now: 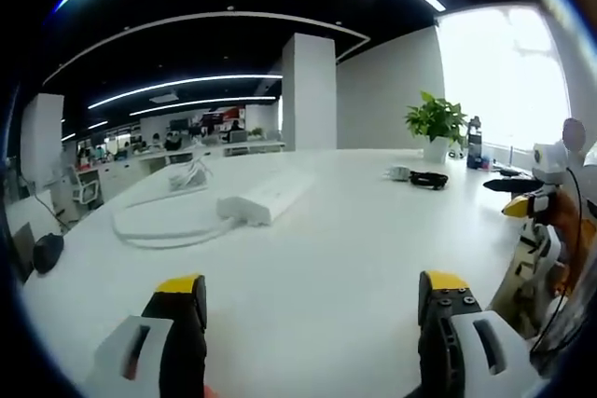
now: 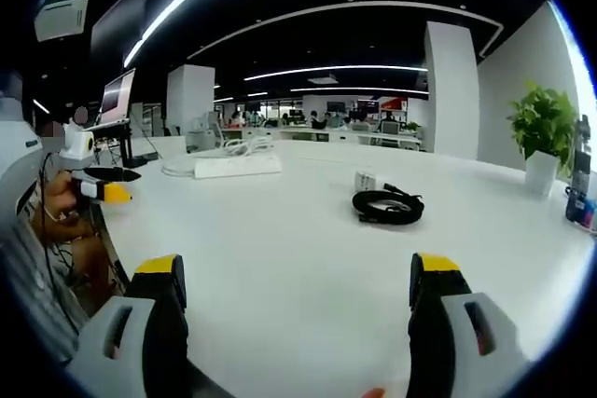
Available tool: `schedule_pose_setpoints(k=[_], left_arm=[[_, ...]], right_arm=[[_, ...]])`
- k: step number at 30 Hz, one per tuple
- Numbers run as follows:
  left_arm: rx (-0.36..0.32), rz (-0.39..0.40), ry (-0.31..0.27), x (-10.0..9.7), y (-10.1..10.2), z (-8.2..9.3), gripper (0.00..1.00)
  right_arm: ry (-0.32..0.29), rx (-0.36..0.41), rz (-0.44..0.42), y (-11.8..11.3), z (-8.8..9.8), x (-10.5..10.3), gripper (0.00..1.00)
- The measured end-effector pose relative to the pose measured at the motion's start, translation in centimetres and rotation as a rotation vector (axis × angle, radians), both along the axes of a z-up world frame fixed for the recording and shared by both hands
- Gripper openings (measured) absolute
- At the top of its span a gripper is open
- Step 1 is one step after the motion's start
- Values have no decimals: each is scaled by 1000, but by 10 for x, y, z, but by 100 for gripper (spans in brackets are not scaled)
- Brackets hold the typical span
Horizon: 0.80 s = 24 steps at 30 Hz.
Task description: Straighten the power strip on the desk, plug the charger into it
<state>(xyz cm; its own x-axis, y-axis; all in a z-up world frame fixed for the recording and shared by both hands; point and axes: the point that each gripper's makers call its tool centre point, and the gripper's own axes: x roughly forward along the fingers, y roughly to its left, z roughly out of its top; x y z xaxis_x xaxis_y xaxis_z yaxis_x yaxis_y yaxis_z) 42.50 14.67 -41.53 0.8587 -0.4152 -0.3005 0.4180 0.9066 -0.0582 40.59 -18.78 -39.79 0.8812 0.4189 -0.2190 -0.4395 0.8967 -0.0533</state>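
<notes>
A white power strip (image 1: 270, 196) lies skewed on the white desk (image 1: 336, 258), its white cable (image 1: 159, 226) looped to its left. In the right gripper view the power strip (image 2: 237, 167) sits far off at the left. A white charger (image 2: 365, 180) with a coiled black cable (image 2: 387, 205) rests mid-desk; the left gripper view shows the charger (image 1: 399, 173) and its cable (image 1: 428, 179) far right. My left gripper (image 1: 312, 309) is open above the desk, holding nothing. My right gripper (image 2: 298, 300) is open too, short of the charger.
A potted green plant (image 1: 435, 128) and a dark bottle (image 1: 474, 143) stand at the desk's far right edge. The other gripper (image 1: 536, 198) enters at the right rim. A person's hand (image 2: 65, 207) holds the other gripper (image 2: 98, 185) at left. Office desks fill the background.
</notes>
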Motion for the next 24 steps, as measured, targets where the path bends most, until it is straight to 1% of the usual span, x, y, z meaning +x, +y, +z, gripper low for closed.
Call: schedule_pose_setpoints(k=[5, 13, 20, 24], left_arm=[[4, 7, 2, 2, 2, -2, 97], [-5, 5, -6, 3, 2, 0, 97], [-9, 3, -13, 5, 0, 1, 97], [-14, 2, -15, 5, -1, 2, 96]], right_arm=[[2, 5, 12, 3, -1, 4, 99], [-15, 12, 40, 9, 2, 10, 100], [-5, -10, 75, 16, -1, 12, 100], [1, -9, 92, 19, -3, 12, 100]])
